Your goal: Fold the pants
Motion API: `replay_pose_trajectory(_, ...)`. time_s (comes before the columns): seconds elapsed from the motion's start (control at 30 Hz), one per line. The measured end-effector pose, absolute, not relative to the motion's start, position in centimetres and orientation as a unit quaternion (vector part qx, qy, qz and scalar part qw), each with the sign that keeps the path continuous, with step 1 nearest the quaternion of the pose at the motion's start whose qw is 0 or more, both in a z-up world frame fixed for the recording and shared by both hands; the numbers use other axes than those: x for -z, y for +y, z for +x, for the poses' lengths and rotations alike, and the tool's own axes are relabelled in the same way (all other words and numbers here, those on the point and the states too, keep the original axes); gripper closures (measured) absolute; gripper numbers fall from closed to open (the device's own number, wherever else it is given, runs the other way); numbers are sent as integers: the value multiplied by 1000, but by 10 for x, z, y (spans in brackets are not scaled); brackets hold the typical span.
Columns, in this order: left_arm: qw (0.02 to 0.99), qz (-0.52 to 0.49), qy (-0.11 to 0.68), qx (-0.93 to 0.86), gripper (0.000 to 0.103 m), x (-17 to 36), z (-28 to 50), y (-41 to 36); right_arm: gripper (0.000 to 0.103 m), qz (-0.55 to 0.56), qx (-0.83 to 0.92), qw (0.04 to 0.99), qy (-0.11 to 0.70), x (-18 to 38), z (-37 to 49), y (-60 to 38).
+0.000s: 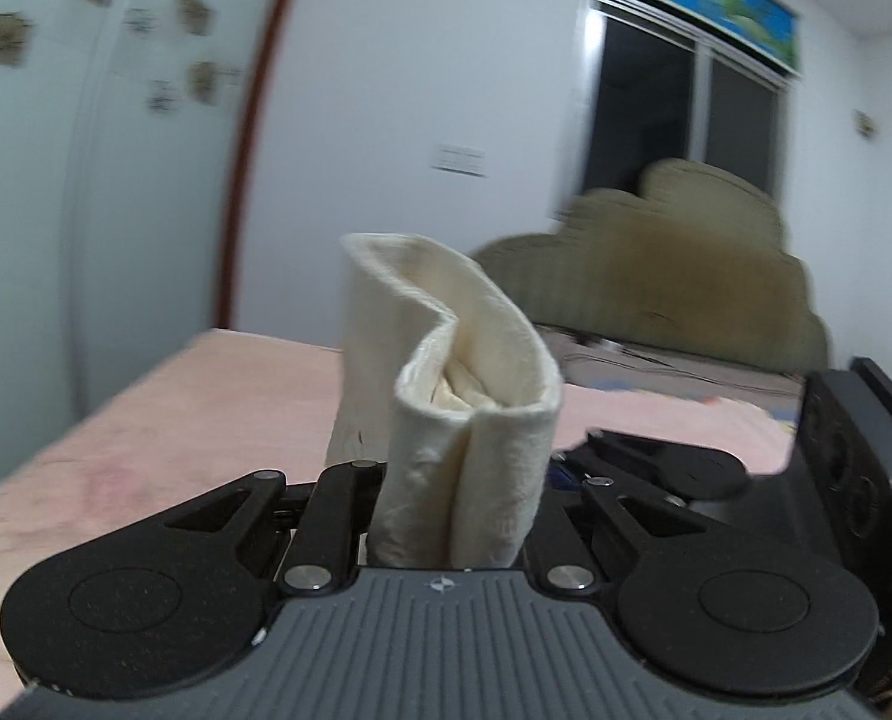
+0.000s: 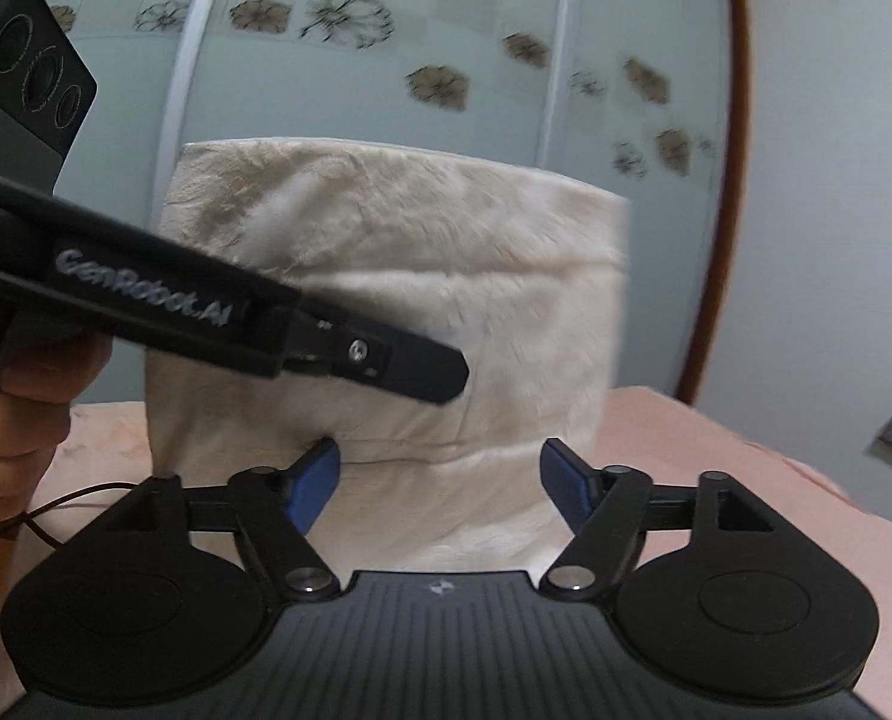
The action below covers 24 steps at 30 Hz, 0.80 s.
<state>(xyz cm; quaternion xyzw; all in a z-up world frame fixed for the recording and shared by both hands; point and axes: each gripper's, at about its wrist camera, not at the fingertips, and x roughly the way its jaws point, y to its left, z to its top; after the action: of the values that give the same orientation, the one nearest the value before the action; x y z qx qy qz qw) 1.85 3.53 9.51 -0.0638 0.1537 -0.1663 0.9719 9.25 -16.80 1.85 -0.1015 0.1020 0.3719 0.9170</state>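
Note:
The cream fleece pants are folded into a thick bundle. My left gripper is shut on the bundle and holds it up above the pink bed; its fingertips are hidden by the cloth. In the right wrist view the pants hang as a broad folded panel, pinched from the left by the left gripper. My right gripper is open, its blue pads spread on either side of the panel's lower part, close to the cloth.
The pink bedspread lies below. A tan cloud-shaped headboard and a dark window are behind. A flowered sliding wardrobe door stands beyond the bed. A thin cable lies at the bed's left edge.

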Motion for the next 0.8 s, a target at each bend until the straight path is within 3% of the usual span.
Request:
replay_pose_trajectory(0.37, 944, 17, 189, 271, 90, -56, 21, -99, 26, -56, -282, 947, 145, 6, 51, -281)
replay_pose_trajectory(0.8, 918, 53, 259, 296, 86, 5, 51, -170, 26, -30, -187, 950, 250, 53, 44, -332)
